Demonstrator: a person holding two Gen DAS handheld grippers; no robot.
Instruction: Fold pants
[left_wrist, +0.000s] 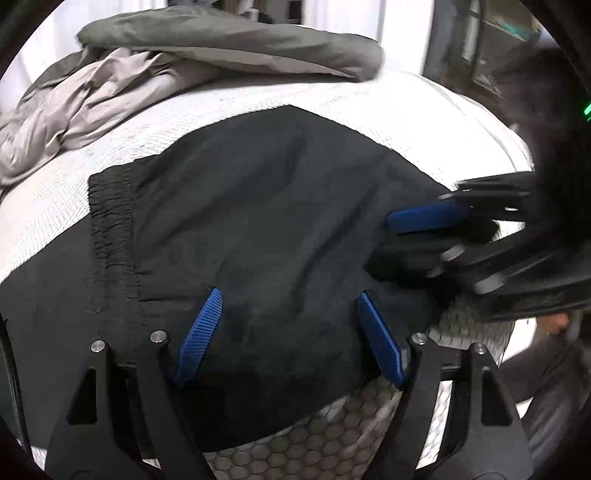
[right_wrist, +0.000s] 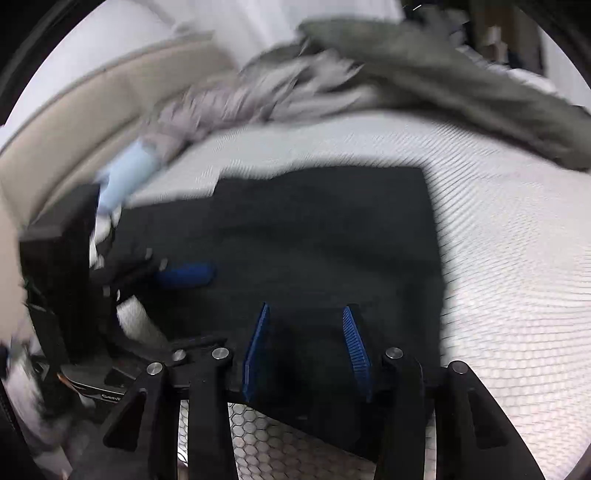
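Black pants (left_wrist: 266, 221) lie folded flat on the white bed (left_wrist: 406, 107), left tool (left_wrist: 290, 325) spread and released above the near edge, right tool (right_wrist: 308, 343) parted, gripping nothing; best to lift both clear without snagging, then smooth.

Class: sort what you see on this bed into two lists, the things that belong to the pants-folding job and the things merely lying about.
Belongs to the job:
- black fabric pants, folded flat
- left tool
- right tool

Lying about:
- crumpled grey quilt
- white textured mattress
- pale blue cloth
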